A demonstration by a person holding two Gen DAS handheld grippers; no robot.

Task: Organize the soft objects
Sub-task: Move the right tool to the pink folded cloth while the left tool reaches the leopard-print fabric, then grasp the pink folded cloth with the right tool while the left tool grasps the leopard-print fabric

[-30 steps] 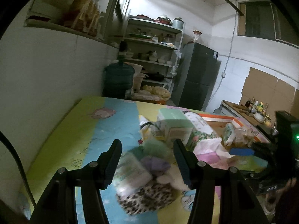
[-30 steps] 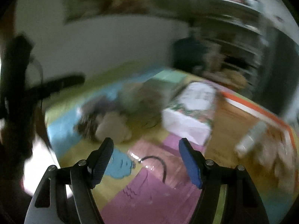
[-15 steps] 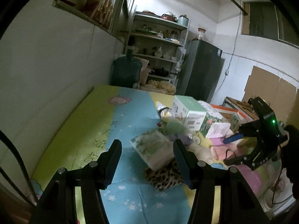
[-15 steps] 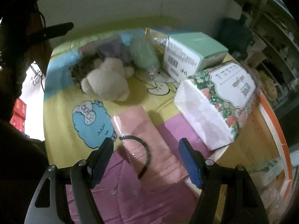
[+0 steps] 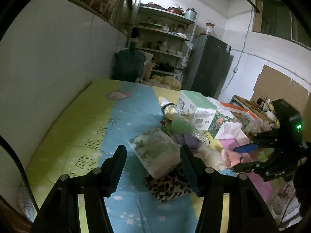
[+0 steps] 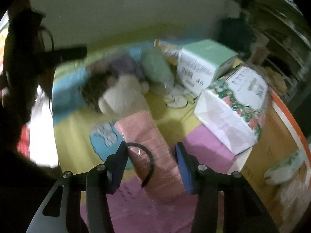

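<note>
A pile of soft things lies on a colourful mat (image 5: 81, 128). A wrapped pink cloth pack (image 6: 151, 151) with a black hairband (image 6: 149, 155) on it lies between the open fingers of my right gripper (image 6: 151, 161), which also shows in the left wrist view (image 5: 245, 157). Beyond the pack are a cream plush toy (image 6: 122, 95), a green bagged cloth (image 6: 157, 68) and a purple cloth (image 5: 188, 139). My left gripper (image 5: 153, 165) is open and empty, held back from a white-green wrapped pack (image 5: 157, 151) that rests on a leopard-print pouch (image 5: 167, 184).
A green-topped carton (image 5: 198, 106) and a floral tissue pack (image 6: 237, 104) stand behind the pile. A wall (image 5: 48, 68) runs along the left. A water jug (image 5: 129, 66), shelves (image 5: 161, 36) and a dark fridge (image 5: 210, 66) are beyond the mat. Small plush toys (image 5: 254, 126) lie at the right.
My right gripper has come down and forward so its fingers straddle the pink pack. My left gripper has drawn back and up from the pile.
</note>
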